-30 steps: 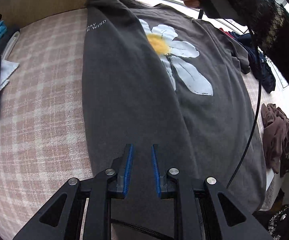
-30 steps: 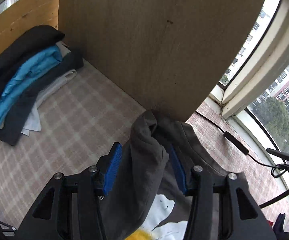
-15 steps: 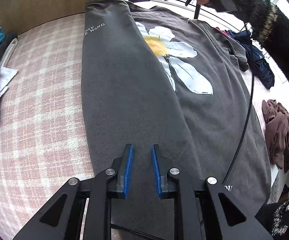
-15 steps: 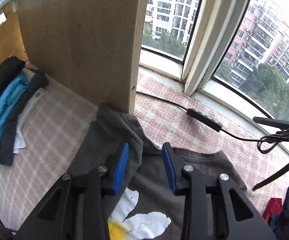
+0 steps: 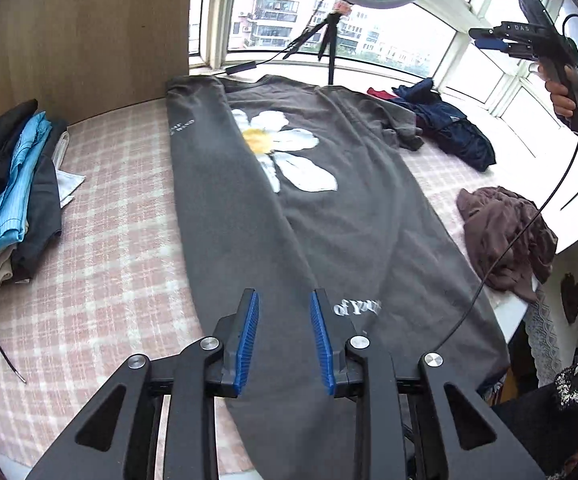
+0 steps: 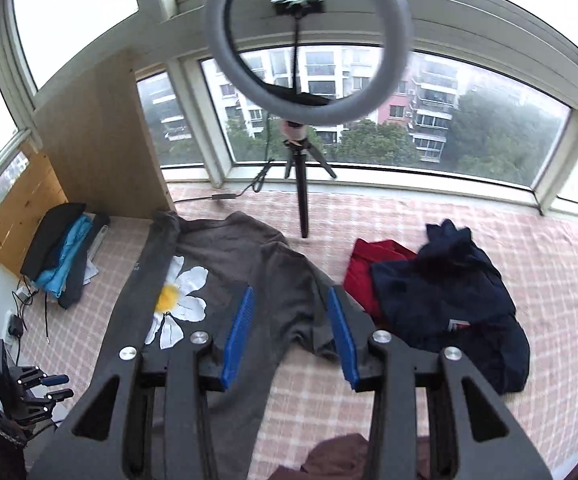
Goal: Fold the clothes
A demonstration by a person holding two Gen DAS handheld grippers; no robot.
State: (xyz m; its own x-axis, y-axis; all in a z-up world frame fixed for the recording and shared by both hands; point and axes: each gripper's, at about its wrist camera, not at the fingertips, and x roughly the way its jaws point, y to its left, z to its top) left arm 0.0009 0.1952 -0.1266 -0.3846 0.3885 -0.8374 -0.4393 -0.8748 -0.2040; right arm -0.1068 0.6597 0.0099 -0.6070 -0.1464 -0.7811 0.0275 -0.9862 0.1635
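Left gripper hovers with jaws apart and empty over the hem of a grey daisy-print shirt; right gripper, jaws likewise apart and empty, is held high above the shirt's far sleeve.

Ahead of the left gripper the shirt lies flat on a pink checked cloth, its left side folded inward over part of the daisy; folded clothes are stacked to its left, a brown garment crumpled to its right; beyond the right gripper stand a ring light on a tripod, and navy and red garments.
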